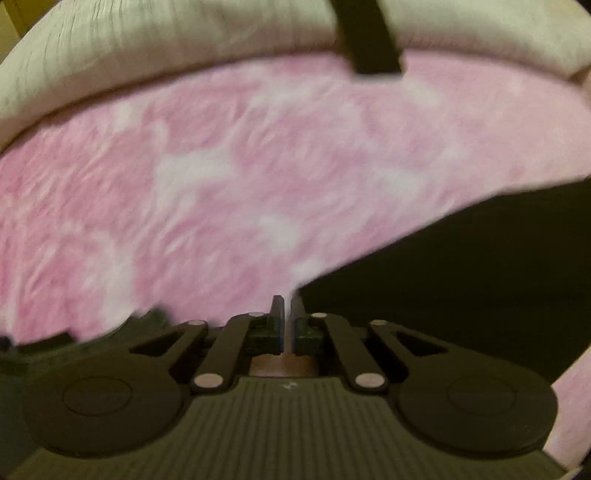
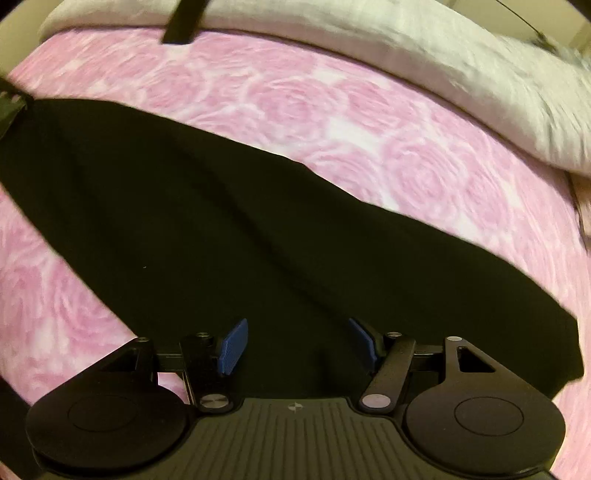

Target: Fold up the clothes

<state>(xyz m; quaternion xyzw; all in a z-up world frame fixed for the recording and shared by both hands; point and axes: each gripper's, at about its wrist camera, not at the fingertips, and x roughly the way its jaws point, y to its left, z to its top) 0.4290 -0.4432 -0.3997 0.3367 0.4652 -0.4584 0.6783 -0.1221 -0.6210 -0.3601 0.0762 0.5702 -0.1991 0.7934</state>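
Covering most of both views is a bed sheet [image 2: 424, 177], pink w/ a white rose print, which carries everything else. Along its far edge runs a pale cream blanket [image 2: 461, 66], bunched into a long ridge; same ridge shows in left wrist view [image 1: 166, 48].

Next in size: black garment [image 2: 229, 221], spread flat on the sheet. In right wrist view it runs as a wide band from the left edge of the sheet to the near right corner, w/ a few shallow creases. In left wrist view only one portion shows [image 1: 461, 277], at the near right, its edge blurred by motion.

A dark strap [image 1: 373, 40] hangs in from the top over the far edge of the sheet; also seen in right wrist view [image 2: 183, 22]. What it belongs to: cannot tell.

Left gripper [image 1: 287, 310]: fingers brought together, only a thin slit between them. Garment edge meets the fingertips on the right side; whether fabric is pinched in the slit cannot be told, pic too blurred.

Right gripper [image 2: 297, 343]: fingers wide apart, blue pads [image 2: 232, 347] facing inward, nothing between them. It sits directly over the garment near the near edge of the sheet; contact w/ fabric cannot be told.
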